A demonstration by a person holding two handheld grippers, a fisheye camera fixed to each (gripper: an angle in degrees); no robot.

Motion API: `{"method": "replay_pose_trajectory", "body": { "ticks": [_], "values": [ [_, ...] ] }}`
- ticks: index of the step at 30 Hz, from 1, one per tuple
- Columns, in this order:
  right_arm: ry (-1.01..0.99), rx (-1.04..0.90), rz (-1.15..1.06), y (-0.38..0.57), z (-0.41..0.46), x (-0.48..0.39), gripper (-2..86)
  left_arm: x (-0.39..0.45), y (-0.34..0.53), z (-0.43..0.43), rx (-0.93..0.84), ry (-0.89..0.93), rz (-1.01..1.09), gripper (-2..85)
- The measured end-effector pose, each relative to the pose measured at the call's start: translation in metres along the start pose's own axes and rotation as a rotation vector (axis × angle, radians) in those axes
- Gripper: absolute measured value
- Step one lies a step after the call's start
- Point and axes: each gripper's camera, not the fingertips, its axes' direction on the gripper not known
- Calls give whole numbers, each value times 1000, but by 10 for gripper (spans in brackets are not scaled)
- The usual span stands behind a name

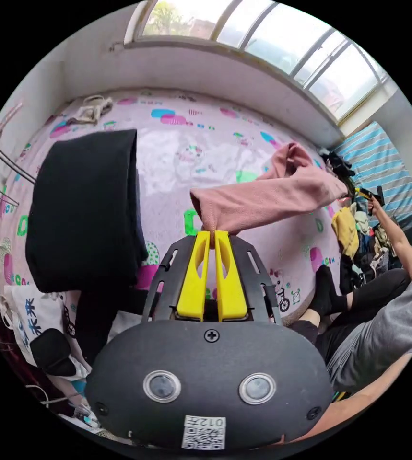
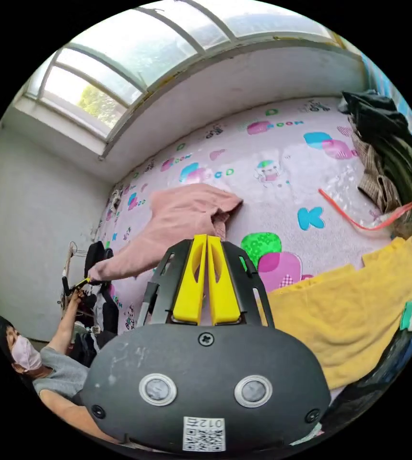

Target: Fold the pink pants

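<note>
A person sitting at the edge of a bed covered in a pink cartoon-print sheet [image 1: 225, 143] stretches the pink pants [image 1: 268, 199] out over the mattress, holding one end of a leg up off the sheet while the rest of the garment trails down to rest on the bed. The lift looks meant to pull the leg straight so the pants can be laid flat before the first fold.

The left gripper [image 1: 211, 237] has its yellow fingers [image 1: 194, 278] pressed together on the edge of the pink fabric, which bunches where it enters the tips. In the right gripper view the same pants [image 2: 177, 220] run from a heap on the sheet to the far end, pinched by the other gripper in the person's raised hand.

The right gripper [image 2: 206, 239] hangs above the sheet with its fingers [image 2: 189, 282] closed against each other; no cloth can be made out between them, and they appear to touch nothing.

A folded black garment [image 1: 86, 211] lies flat on the bed off to one side, apparently already dealt with. A yellow towel [image 2: 354, 316] and a dark pile of clothes [image 2: 388, 143] sit near the right gripper, likely waiting their turn.
</note>
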Motion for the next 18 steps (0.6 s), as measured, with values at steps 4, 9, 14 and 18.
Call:
{"method": "replay_pose_trajectory", "body": {
  "ticks": [4, 9, 14, 18],
  "values": [
    [-61, 92, 267, 116, 82, 114, -7, 5, 40, 103, -251, 13, -58, 11],
    [-28, 24, 212, 166, 125, 114, 7, 4, 61, 111, -164, 3, -174, 18],
    [43, -132, 114, 167, 208, 56, 66, 26, 63, 78, 59, -87, -236, 24],
    [147, -142, -29, 156, 272, -26, 75, 52, 62, 65, 171, -135, -254, 27]
  ]
}}
